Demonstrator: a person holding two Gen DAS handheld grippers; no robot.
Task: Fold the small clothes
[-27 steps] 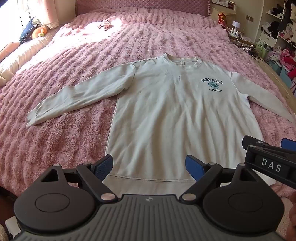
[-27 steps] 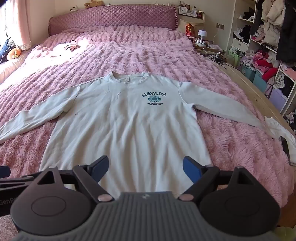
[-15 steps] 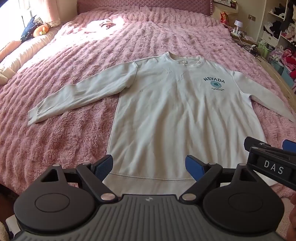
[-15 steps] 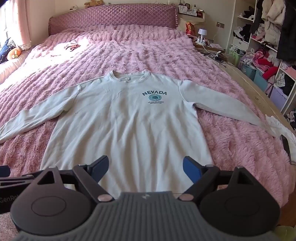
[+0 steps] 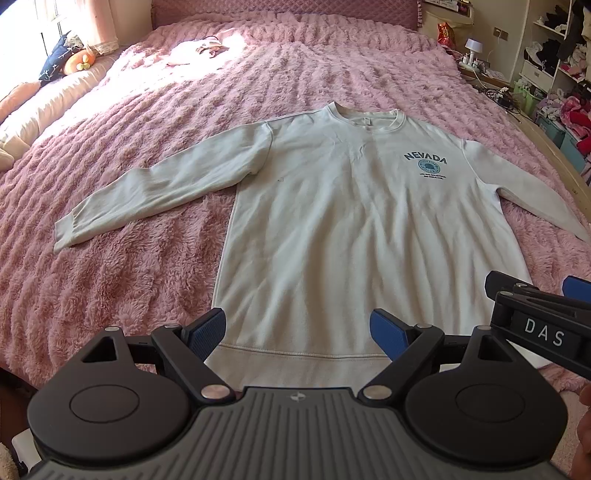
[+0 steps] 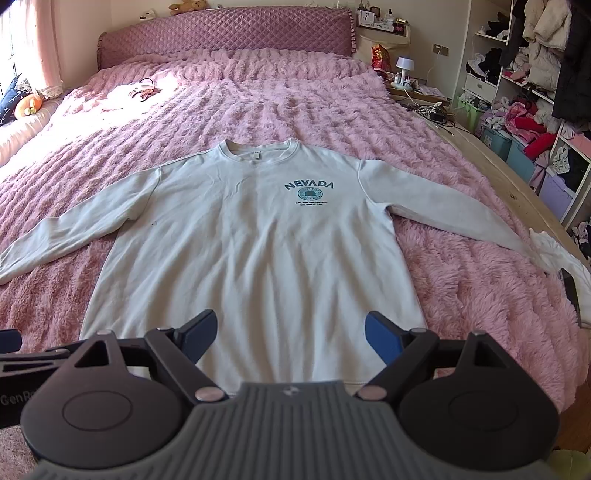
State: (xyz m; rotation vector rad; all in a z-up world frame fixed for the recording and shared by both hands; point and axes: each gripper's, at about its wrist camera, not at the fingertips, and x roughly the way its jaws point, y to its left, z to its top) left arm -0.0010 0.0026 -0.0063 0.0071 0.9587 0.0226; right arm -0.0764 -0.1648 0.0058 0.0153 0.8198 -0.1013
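A pale grey long-sleeved sweatshirt (image 5: 354,229) with a blue "NEVADA" print lies flat and face up on the pink bed, both sleeves spread out; it also shows in the right wrist view (image 6: 258,251). My left gripper (image 5: 297,332) is open and empty, above the sweatshirt's hem near its left corner. My right gripper (image 6: 290,334) is open and empty, above the hem towards its right side. The right gripper also shows at the right edge of the left wrist view (image 5: 535,306).
The fluffy pink bedspread (image 6: 277,92) covers the whole bed. Small clothes (image 6: 136,90) lie near the quilted headboard (image 6: 221,33). A white cloth (image 6: 554,251) lies at the bed's right edge. Cluttered shelves and bins (image 6: 528,110) stand to the right.
Both grippers have moved slightly forward and down towards the sweatshirt's hem. Both stay open. The sweatshirt has not moved.
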